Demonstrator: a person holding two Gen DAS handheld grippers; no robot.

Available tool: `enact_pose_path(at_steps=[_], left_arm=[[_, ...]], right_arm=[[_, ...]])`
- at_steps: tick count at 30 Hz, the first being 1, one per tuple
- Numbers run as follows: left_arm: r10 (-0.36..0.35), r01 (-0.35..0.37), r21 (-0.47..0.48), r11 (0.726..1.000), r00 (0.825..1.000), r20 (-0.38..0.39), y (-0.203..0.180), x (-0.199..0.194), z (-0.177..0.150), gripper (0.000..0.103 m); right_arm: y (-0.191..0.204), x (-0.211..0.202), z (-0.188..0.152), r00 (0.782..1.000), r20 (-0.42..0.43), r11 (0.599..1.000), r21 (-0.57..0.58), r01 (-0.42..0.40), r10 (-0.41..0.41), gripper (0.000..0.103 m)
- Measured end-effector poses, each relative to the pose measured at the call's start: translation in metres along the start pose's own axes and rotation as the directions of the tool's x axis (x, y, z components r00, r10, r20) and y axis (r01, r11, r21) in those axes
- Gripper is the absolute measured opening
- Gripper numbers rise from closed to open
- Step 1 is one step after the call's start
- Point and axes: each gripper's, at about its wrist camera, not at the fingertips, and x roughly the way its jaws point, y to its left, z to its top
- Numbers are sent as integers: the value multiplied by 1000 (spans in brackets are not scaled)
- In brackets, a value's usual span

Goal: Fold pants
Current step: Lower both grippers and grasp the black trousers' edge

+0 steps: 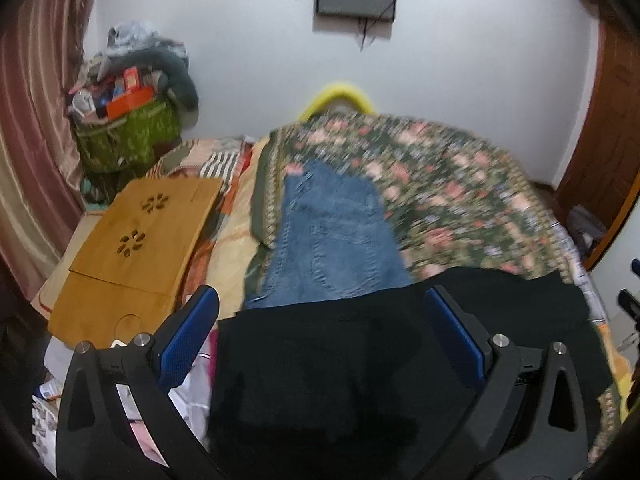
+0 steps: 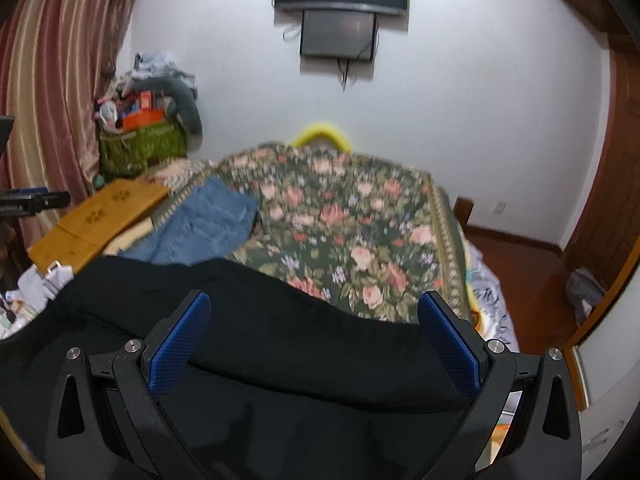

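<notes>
Black pants (image 1: 340, 364) lie spread across the near edge of the bed, over the floral blanket (image 1: 452, 196). My left gripper (image 1: 322, 306) hovers above them, open, its blue pads (image 1: 188, 332) wide apart with nothing between them. In the right wrist view the same black pants (image 2: 304, 344) stretch left to right under my right gripper (image 2: 314, 308), which is also open and empty. Folded blue jeans (image 1: 336, 240) rest on the blanket just beyond the black pants, also visible as blue jeans (image 2: 204, 224) at the left.
A wooden lap tray (image 1: 132, 248) lies on the bed's left side, with papers (image 1: 48, 400) near it. A green basket (image 1: 128, 136) of clutter stands by the striped curtain (image 1: 32, 120). A screen (image 2: 340, 8) hangs on the white wall. Wooden floor (image 2: 520, 260) lies right of the bed.
</notes>
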Motion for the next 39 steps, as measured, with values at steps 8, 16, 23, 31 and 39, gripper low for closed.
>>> enact_pose_path(at_steps=[8,16,23,31,39], left_arm=[[77,-81,-8,997,971,-228,50,108,-10,84],[74,-104,-55,993,913,-401,82,170,-49,70],[-22,-49,-141,989,885,-465,90,189,-62,62],[-6,-60,-140,988,902,-431,84,172,-62,21],[83,-113,-77,991,947,-311,76,129,-39,13]], right_arm=[[-23,71,2,988,-137,998,13,-65,67,103],[-24,142,7,951,-254,984,12,-177,174,101],[-13,195,1,888,-390,964,2,-265,245,75],[-8,195,-8,866,-392,947,40,-320,309,28],[1,186,-6,900,-371,967,-18,-255,230,3]])
